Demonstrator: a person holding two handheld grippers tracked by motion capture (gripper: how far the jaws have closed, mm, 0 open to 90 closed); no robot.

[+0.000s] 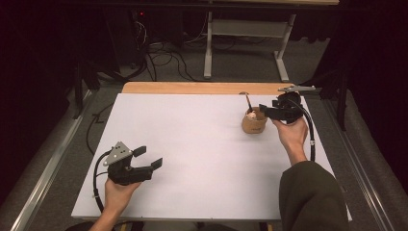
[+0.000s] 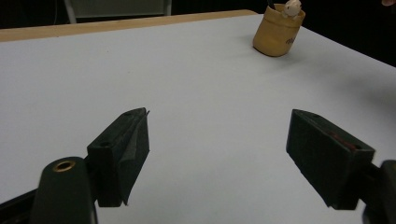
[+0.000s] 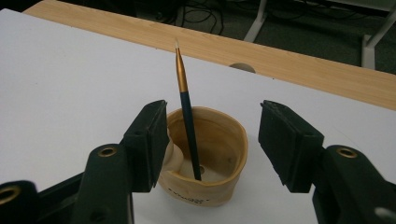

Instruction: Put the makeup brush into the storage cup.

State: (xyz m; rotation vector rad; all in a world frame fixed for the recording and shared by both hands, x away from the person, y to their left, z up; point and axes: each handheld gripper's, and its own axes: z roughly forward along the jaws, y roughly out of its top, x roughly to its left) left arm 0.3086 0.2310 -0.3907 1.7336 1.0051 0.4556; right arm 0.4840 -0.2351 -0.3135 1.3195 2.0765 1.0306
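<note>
Jaws stood wide on the right tool [image 3: 212, 142], straddling a round tan cup [image 3: 205, 161] at lower centre of the right gripper view, gripping nothing. A slim dark brush with a gold ferrule [image 3: 186, 112] leaned inside it. Left tool [image 1: 148, 157], lower left in the high view, gaped wide and empty over the smooth white table [image 1: 192, 144].
</note>
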